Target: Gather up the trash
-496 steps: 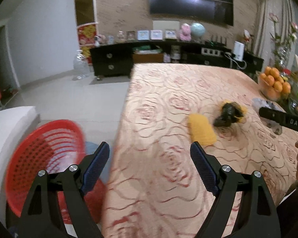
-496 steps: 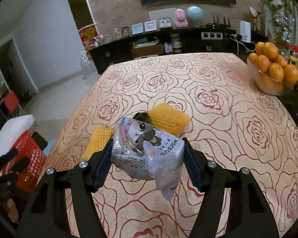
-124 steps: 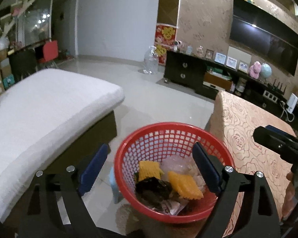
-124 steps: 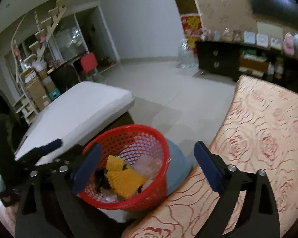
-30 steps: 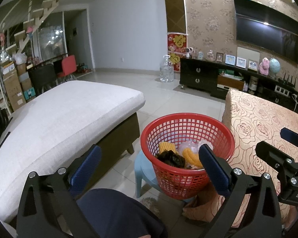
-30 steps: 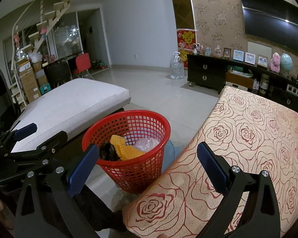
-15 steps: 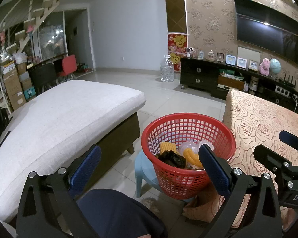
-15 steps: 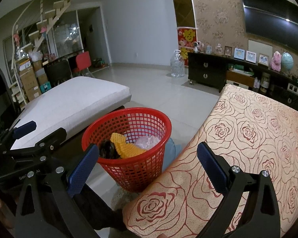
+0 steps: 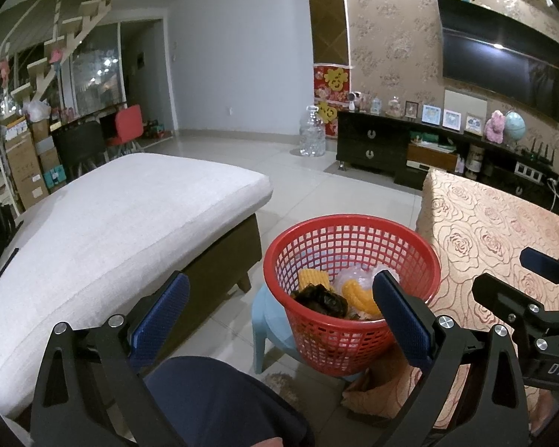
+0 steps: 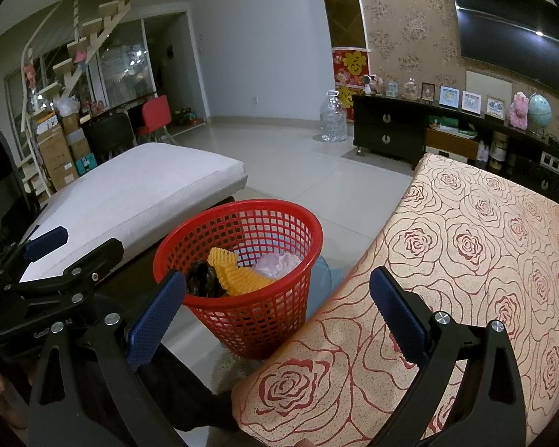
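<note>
Beside the rose-patterned tabletop, a red mesh basket stood on a pale blue stool, between the tabletop and a white-cushioned bed. Inside lay the trash — yellow foam netting, a dark crumpled lump and a pale plastic wrapper, heaped together. The left tongs hung spread wide and empty, just short of the basket. The right tongs were likewise apart, holding nothing, one finger over the tabletop's edge — the basket showed between the fingers.
</note>
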Demonstrator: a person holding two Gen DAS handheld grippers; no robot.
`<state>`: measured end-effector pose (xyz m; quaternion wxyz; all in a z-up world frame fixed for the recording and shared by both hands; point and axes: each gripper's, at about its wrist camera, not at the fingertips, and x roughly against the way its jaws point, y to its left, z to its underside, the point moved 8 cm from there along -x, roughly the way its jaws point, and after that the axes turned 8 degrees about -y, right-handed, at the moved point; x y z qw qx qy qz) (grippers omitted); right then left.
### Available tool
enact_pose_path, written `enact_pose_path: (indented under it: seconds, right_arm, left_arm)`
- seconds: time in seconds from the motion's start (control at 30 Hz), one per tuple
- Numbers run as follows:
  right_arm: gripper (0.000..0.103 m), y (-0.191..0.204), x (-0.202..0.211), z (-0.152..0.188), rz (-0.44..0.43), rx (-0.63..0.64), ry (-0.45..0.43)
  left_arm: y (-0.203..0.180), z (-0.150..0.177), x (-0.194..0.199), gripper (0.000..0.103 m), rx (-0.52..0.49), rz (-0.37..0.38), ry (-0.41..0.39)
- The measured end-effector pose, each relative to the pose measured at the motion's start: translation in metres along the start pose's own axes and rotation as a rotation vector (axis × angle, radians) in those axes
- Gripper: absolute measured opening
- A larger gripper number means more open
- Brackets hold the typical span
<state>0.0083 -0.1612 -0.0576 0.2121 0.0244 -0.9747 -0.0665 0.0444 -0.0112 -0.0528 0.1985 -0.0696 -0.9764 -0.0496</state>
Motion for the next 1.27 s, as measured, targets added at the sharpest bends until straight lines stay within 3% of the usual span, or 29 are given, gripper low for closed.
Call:
enact_pose_path:
  seconds: [1.03, 1.17, 1.27]
  right_arm:
    - [0.096, -0.007, 0.001, 0.0, -0.009, -0.041, 0.033]
    - [0.096, -0.034, 0.008, -0.004, 0.036, -0.075, 0.028]
    - [0.096, -0.085, 0.023, -0.003, 0.13, -0.141, 0.03]
  left_arm:
    - [-0.005, -0.004, 0.002, 0.095, -0.01, 0.025, -0.019]
    - [-0.01, -0.003, -0.001, 0.095, 0.004, 0.053, -0.005]
    - [-0.012, -0.001, -0.006, 0.095, 0.011, 0.067, 0.008]
